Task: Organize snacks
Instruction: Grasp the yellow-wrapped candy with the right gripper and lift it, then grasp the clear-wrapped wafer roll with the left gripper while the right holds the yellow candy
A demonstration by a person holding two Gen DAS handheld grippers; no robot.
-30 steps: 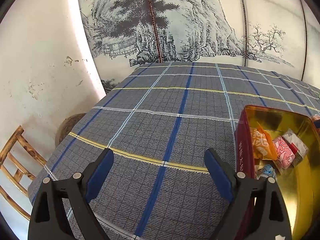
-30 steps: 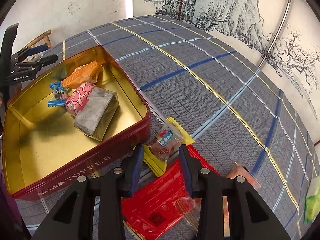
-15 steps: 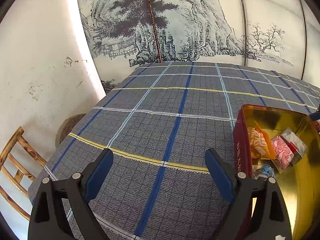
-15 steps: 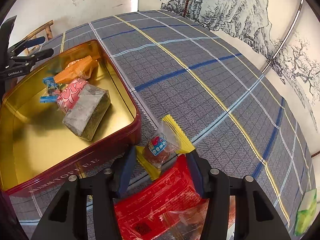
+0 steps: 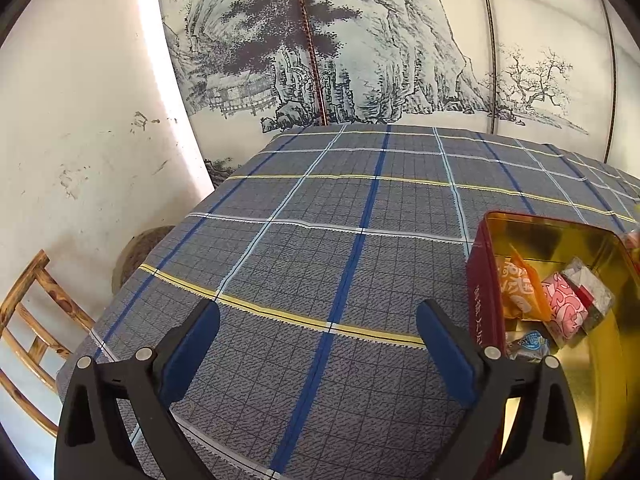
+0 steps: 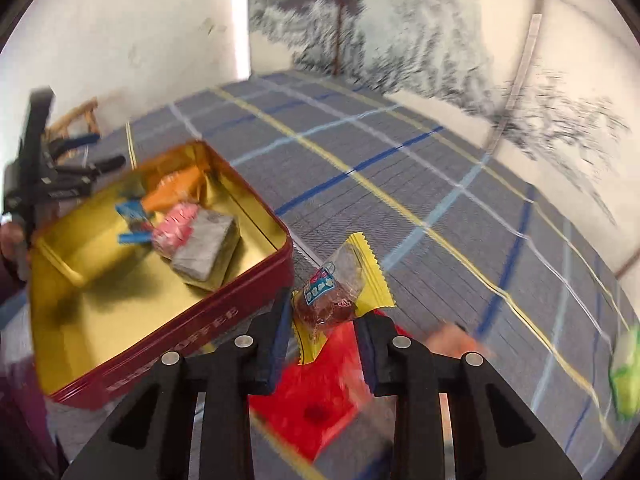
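Lifted since the earlier frame, my right gripper [image 6: 322, 320] clamps the yellow-wrapped snack [image 6: 338, 288] beside the red tin [image 6: 168, 344]; my left gripper [image 5: 318, 336] hovers wide apart, holding nothing.

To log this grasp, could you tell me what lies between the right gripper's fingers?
The yellow-edged snack packet, seen in the right wrist view, sits between the right gripper fingers.

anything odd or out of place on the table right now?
A few snacks lie outside the toffee tin: a red packet under the right tongs, a green one near the right edge of the view. The tongs straddle a yellow-edged candy. No spill or damage shows; the view is motion-blurred.
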